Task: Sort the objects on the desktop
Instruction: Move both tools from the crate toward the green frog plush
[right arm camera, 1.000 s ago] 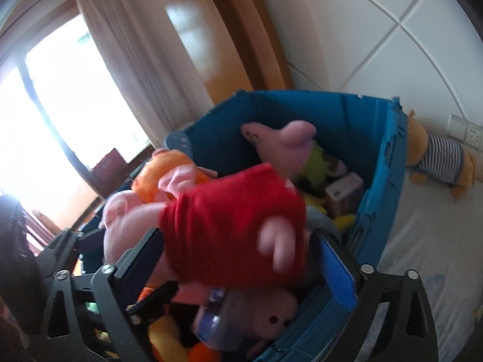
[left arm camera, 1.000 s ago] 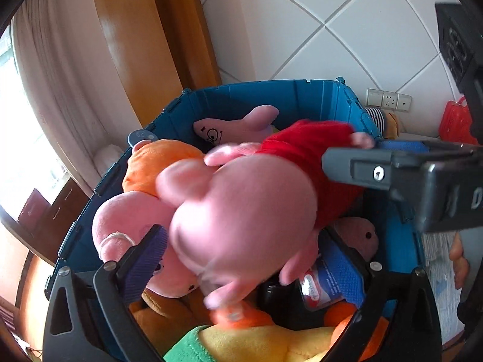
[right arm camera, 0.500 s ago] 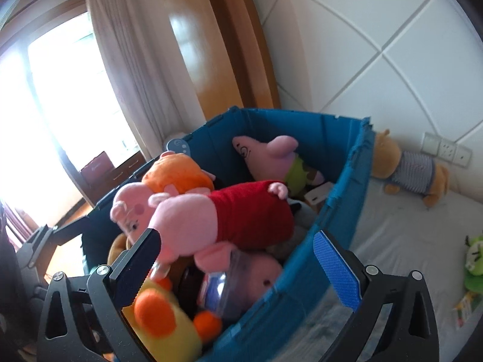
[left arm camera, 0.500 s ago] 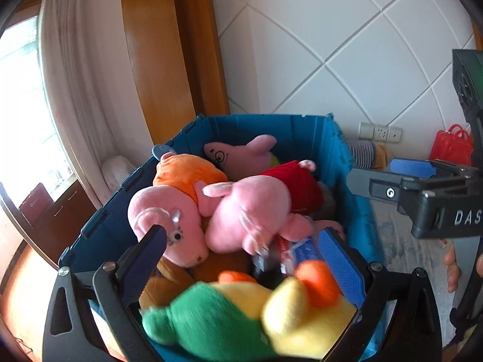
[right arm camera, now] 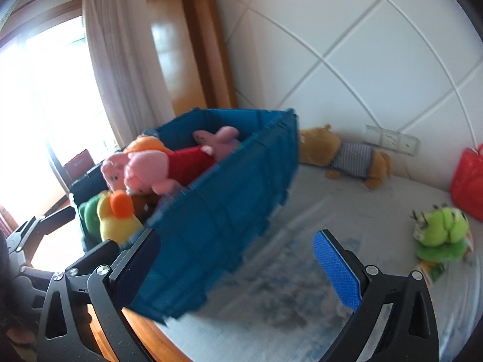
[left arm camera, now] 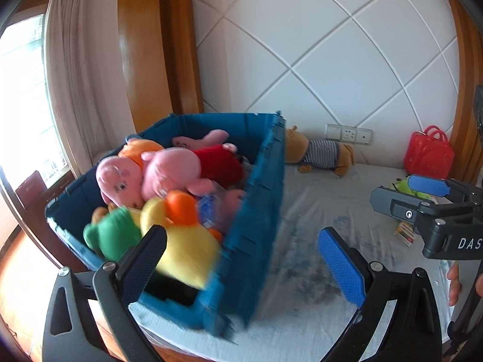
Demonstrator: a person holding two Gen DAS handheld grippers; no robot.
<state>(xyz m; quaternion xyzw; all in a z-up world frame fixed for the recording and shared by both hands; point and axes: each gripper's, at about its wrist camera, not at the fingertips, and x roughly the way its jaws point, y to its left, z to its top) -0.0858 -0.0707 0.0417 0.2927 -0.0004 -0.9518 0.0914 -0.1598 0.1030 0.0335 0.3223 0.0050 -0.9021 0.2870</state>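
A blue plastic bin stands on the bed's left side, full of plush toys. A pink pig in a red dress lies on top, beside a pig in orange and a yellow-green duck. The bin also shows in the right wrist view. My left gripper is open and empty, in front of the bin. My right gripper is open and empty, to the bin's right. A brown bear in a striped shirt and a green frog plush lie on the bed.
A red basket stands at the back right by the wall. A small coloured packet lies on the sheet. Wall sockets sit above the bed. Window and curtain are on the left, past the bed's wooden edge.
The pink pig in red left both grippers and now lies in the bin. Both grippers pulled back and up, away from the bin.
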